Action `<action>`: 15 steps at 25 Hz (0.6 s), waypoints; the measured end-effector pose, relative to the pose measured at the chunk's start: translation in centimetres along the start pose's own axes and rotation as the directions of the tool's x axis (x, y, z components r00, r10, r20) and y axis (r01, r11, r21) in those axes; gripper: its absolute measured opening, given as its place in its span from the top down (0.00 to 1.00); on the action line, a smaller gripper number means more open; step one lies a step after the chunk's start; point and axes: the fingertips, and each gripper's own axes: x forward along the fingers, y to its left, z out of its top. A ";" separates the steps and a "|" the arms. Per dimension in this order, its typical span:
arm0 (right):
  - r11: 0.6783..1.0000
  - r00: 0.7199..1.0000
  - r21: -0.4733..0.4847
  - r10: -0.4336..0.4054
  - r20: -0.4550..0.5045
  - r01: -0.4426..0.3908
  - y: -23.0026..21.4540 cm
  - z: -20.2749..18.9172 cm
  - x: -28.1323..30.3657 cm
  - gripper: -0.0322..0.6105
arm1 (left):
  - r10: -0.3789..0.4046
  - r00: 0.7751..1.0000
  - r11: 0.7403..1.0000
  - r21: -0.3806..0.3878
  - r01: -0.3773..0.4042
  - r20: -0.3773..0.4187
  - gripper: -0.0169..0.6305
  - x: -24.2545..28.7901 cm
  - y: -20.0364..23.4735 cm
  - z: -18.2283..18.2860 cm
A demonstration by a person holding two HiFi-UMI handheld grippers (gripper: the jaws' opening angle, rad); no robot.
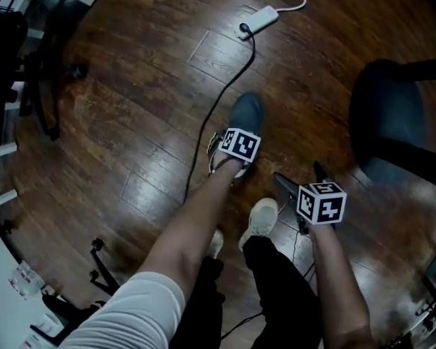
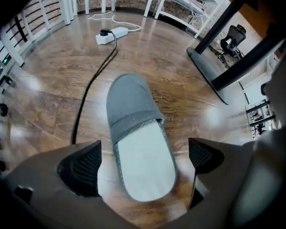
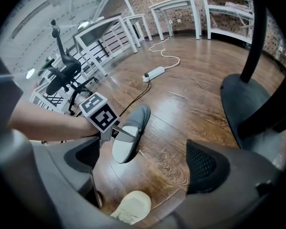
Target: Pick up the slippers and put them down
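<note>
Progress is at the outset. Head view: one grey slipper point(image 1: 247, 113) lies flat on the wooden floor point(image 1: 131, 122), toe pointing away from the person. The left gripper point(image 1: 235, 155) is reached down over its heel end, and the right gripper point(image 1: 302, 182) is held off to the side, well apart from it. A power strip point(image 1: 260, 19) and its cable point(image 1: 203, 137) lie beyond, and a chair base point(image 1: 389, 122) stands at the right. Left gripper view: the jaws stand wide apart with the heel half of the slipper between them. A gap shows at the right pad; the left pad sits closer, and contact there cannot be confirmed. No grip is made, and the slipper is judged not yet lifted. Right gripper view: the jaws are wide apart and hold nothing; only floor and the person's pale shoe point(image 3: 132, 208) show between them. Closing, lifting and setting down all remain. Only one slipper appears in any view; a second is not found. In the head view the marker cube covers the left jaws and the slipper's heel.
</note>
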 end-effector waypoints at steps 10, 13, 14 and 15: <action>1.000 1.000 -0.025 0.009 0.025 -0.009 16.0 5.3 -20.8 0.05 | 0.020 0.999 1.000 0.017 -0.021 0.049 0.12 -32.6 -2.3 -5.4; 0.999 1.000 -0.054 -0.006 0.009 0.007 21.2 6.1 -29.6 0.04 | -0.008 0.995 0.998 0.062 0.002 0.094 0.12 -44.4 -4.3 -6.7; 0.998 1.000 -0.064 -0.024 0.017 0.025 22.4 7.1 -32.8 0.04 | -0.011 0.993 0.996 0.092 0.000 0.120 0.12 -48.6 -4.9 -5.9; 0.997 0.998 -0.069 -0.044 0.034 0.046 23.4 8.4 -36.2 0.04 | -0.013 0.990 0.992 0.125 -0.005 0.143 0.12 -52.8 -5.6 -4.9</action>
